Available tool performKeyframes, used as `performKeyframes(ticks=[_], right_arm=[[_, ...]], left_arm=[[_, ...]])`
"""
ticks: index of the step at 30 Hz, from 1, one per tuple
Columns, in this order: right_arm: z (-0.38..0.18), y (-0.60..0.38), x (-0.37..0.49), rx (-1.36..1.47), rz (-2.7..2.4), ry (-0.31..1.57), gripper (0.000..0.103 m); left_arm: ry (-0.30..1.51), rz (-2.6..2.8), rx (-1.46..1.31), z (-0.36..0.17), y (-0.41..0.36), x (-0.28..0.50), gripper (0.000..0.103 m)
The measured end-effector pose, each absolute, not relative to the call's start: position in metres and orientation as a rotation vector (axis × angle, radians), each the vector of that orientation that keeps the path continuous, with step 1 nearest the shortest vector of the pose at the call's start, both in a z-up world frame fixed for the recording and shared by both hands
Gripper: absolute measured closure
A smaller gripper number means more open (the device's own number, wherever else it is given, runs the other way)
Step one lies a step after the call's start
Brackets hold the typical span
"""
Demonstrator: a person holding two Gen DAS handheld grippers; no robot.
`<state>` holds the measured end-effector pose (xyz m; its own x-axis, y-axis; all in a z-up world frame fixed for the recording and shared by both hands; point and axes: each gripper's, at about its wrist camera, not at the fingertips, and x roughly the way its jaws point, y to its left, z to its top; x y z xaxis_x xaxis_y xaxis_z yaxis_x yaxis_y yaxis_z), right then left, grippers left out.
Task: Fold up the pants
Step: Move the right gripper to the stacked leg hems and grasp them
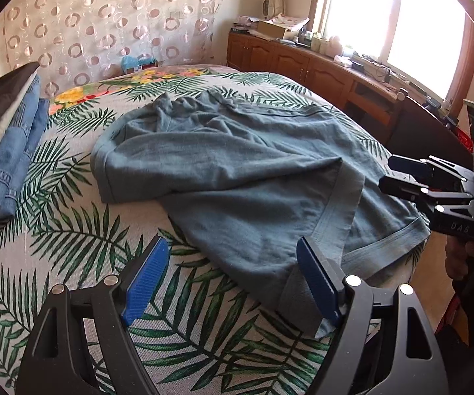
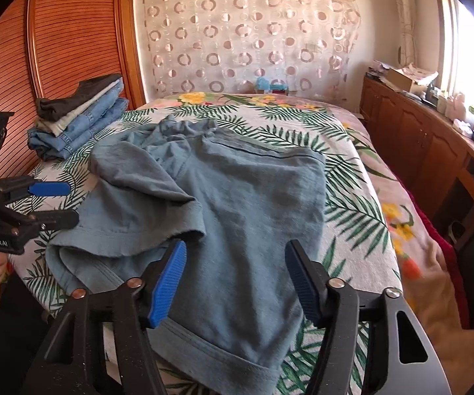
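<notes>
A bed [image 2: 352,177] fills the middle of the room, covered by a pale spread printed with green palm fronds and, toward its far end, yellow and pink flowers; a pair of grey-blue pants [image 2: 223,197] lies crumpled on the middle of the spread, one leg folded loosely across the other, its hems reaching the bed's near edge; beyond the pants, at the bed's far left corner, sits a stack of folded clothes [image 2: 78,121], blue denim at the bottom, a light grey piece above it, a dark one on top; farther still, at the bed's far edge, rests a small turquoise object [image 2: 264,84], too small to identify.
</notes>
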<state>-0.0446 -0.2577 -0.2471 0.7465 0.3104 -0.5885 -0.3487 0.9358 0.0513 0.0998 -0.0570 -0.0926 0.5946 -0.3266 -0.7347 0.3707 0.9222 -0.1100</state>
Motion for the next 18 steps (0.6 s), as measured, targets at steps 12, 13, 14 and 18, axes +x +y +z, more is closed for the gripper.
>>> performKeyframes(ticks=[12,13,14,18], right_arm=[[-0.253,-0.248,-0.017,-0.089,0.436,0.67,0.057],[-0.253,-0.248,-0.014,-0.089,0.44,0.674,0.057],[-0.254,-0.248,-0.012,-0.09,0.443,0.676,0.058],[-0.255,-0.248,-0.003,-0.095,0.446,0.686,0.059]], left_arm=[[0.853,-0.396,0.035,-0.106,-0.052,0.097,0.022],[0.849,-0.396,0.035,-0.106,-0.052,0.097,0.022],[0.844,-0.395,0.035,-0.107,-0.051,0.097,0.022],[0.829,-0.394,0.04,-0.107,-0.052,0.094,0.022]])
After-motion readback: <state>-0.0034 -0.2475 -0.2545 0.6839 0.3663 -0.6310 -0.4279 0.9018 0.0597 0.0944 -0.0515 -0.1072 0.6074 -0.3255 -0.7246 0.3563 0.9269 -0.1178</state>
